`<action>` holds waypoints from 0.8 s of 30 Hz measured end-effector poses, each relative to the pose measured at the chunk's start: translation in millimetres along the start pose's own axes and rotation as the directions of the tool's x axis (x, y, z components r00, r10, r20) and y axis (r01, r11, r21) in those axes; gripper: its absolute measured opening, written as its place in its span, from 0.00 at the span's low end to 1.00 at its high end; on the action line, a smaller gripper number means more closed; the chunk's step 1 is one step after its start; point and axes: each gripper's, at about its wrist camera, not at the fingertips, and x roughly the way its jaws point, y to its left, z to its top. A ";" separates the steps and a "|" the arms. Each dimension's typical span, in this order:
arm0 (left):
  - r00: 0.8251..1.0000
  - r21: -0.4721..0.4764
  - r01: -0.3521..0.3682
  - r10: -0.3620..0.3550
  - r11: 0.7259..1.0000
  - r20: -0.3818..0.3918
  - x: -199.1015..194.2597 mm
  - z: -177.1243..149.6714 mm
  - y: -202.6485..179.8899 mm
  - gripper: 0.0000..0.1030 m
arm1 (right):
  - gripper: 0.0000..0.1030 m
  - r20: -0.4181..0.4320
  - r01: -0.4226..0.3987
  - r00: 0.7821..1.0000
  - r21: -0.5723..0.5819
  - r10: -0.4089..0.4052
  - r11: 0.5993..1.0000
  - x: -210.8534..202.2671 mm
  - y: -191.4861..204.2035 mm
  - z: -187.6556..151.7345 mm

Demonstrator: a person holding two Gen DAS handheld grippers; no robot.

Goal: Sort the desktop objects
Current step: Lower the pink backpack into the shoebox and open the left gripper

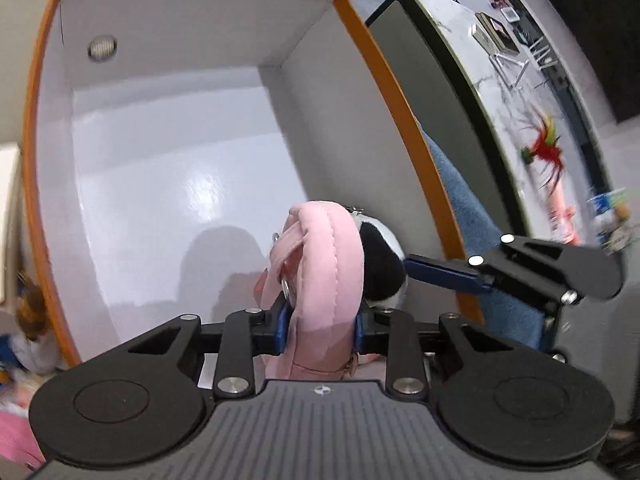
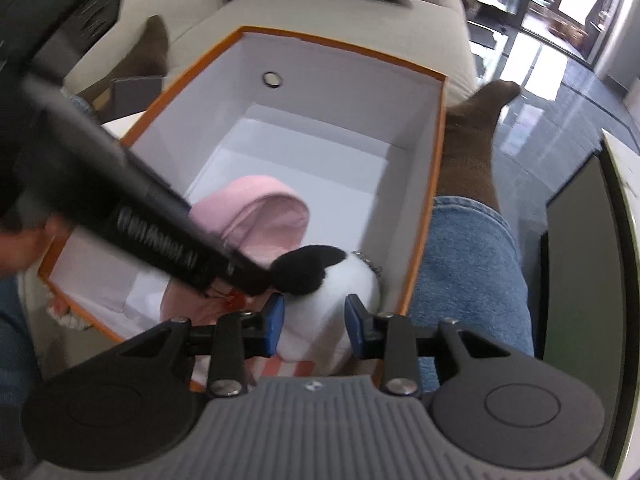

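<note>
- Left gripper [image 1: 320,330]: black metal linkage arms with blue pads. The pads are closed on a pink padded fabric item [image 1: 320,272], which bulges in a soft, stitched loop just ahead of the fingertips.
- Pink fabric item: matte, plush cloth with raised seams. A small metal ring [image 1: 286,289] shows at its left edge, beside the left pad.
- Right gripper [image 2: 314,326]: same black arms and blue pads. The pads bracket a furry black-and-white plush piece [image 2: 320,280]. Whether they press on it cannot be told from the pictures.
- Plush piece: rounded, fluffy, white body with a black patch on top. A short metal chain [image 2: 370,265] lies at its far right side. It touches the pink fabric item on the left.
- Box [image 2: 340,52]: rectangular cardboard, orange outside edge, smooth glossy white inside, one round metal eyelet [image 2: 272,79] in the far wall. Both grippers point down into its near end; both held items sit over that near end.
- Right of the box: a leg in blue denim [image 2: 472,264] and a brown knit sock [image 2: 476,140].
- Beyond, right: a marble-patterned tabletop [image 1: 472,36] with a dark edge.
</note>
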 end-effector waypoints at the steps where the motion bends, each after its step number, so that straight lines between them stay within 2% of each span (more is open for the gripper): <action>1: 1.000 -0.020 0.006 -0.007 1.000 -0.011 2.6 1.9 3.0 0.31 | 0.39 0.001 -0.010 1.000 -0.019 0.010 1.000 0.4 1.7 0.8; 4: 1.000 -0.061 0.024 -0.025 0.998 -0.015 5.9 3.3 8.9 0.31 | 0.43 0.008 0.011 1.000 -0.084 -0.010 0.996 3.6 6.9 4.1; 6: 1.000 -0.066 0.025 -0.026 0.998 -0.015 5.3 3.9 12.2 0.31 | 0.51 0.012 0.020 1.000 -0.136 -0.019 0.991 5.7 6.7 6.2; 8: 1.000 -0.076 0.011 -0.012 0.997 -0.010 5.3 4.7 13.8 0.31 | 0.57 0.017 0.017 1.000 -0.191 -0.014 0.981 7.6 4.9 7.7; 10: 1.000 -0.073 -0.013 0.013 0.997 -0.002 4.6 5.9 11.5 0.32 | 0.57 0.014 0.009 1.000 -0.243 -0.006 0.970 12.5 5.0 10.0; 12: 1.000 -0.075 -0.020 0.021 0.997 0.006 3.2 5.8 11.1 0.35 | 0.54 0.007 0.000 1.000 -0.281 0.002 0.960 19.2 7.0 13.3; 13: 1.000 -0.076 -0.024 0.024 0.997 0.007 2.3 5.3 11.3 0.39 | 0.47 0.000 -0.006 1.000 -0.293 0.006 0.956 23.3 7.9 14.6; 14: 0.999 -0.079 -0.034 0.035 0.996 0.011 0.7 4.0 11.6 0.51 | 0.43 -0.010 -0.016 1.000 -0.294 0.013 0.956 26.6 7.8 15.3; 16: 0.998 -0.063 -0.046 0.048 0.997 0.032 -5.0 -0.1 10.7 0.58 | 0.38 -0.010 -0.012 1.000 -0.281 0.010 0.960 28.6 6.4 17.1; 21: 0.996 -0.025 -0.062 0.064 0.998 0.066 -12.3 -7.4 4.7 0.59 | 0.26 -0.008 -0.026 1.000 -0.256 0.025 0.966 15.4 -2.0 17.4; 24: 0.994 -0.009 -0.058 0.059 0.998 0.089 -11.7 -10.2 2.7 0.51 | 0.23 -0.007 -0.052 0.999 -0.237 0.051 0.970 7.5 -9.1 17.6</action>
